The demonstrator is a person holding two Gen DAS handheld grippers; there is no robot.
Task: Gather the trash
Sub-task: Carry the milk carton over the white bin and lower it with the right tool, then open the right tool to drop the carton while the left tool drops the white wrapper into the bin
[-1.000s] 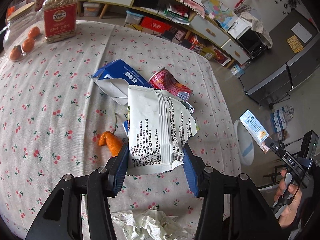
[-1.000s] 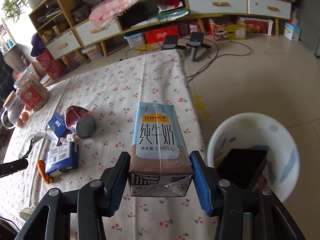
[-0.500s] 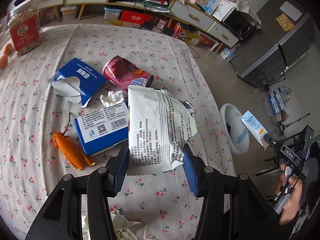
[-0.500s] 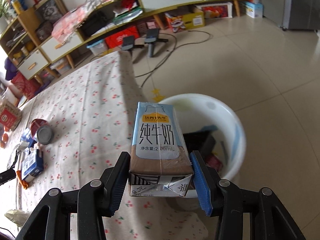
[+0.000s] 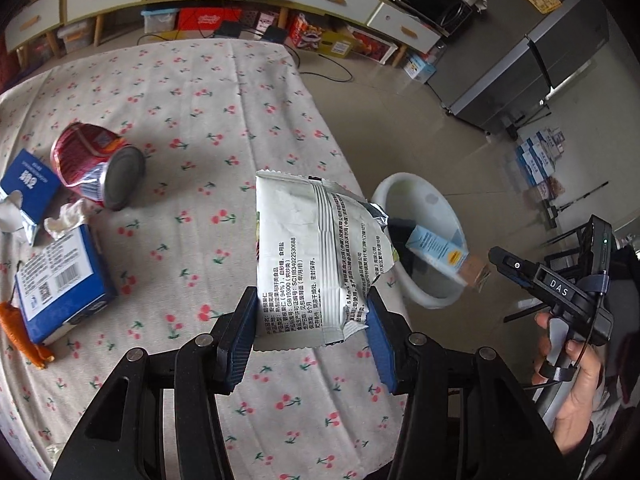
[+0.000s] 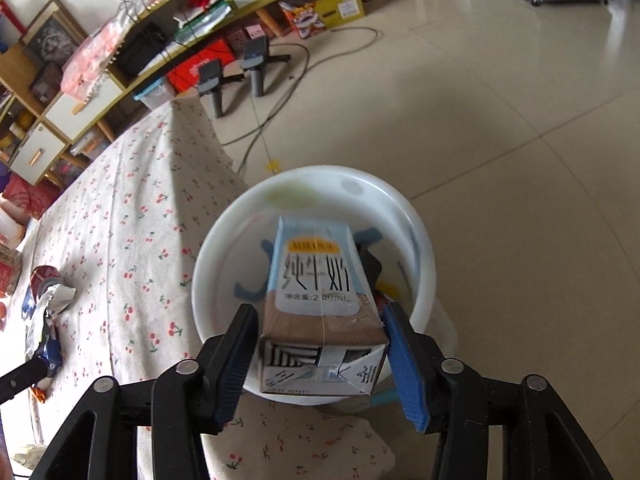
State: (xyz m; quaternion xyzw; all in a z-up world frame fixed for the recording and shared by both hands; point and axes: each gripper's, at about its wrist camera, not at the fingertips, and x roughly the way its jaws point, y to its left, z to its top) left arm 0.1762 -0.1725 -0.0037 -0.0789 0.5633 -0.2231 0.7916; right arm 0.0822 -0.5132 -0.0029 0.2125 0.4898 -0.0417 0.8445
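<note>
The right gripper [image 6: 320, 354] had just spread its fingers; the milk carton [image 6: 318, 312] could strike the bin [image 6: 416, 240] rim. The left gripper [image 5: 310, 336] pinched a snack bag [image 5: 316, 256].

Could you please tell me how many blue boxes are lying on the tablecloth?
2: a torn-open blue box at the left edge beside the red can, and a barcode-labelled blue box just nearer the camera. Others may be out of frame.
</note>
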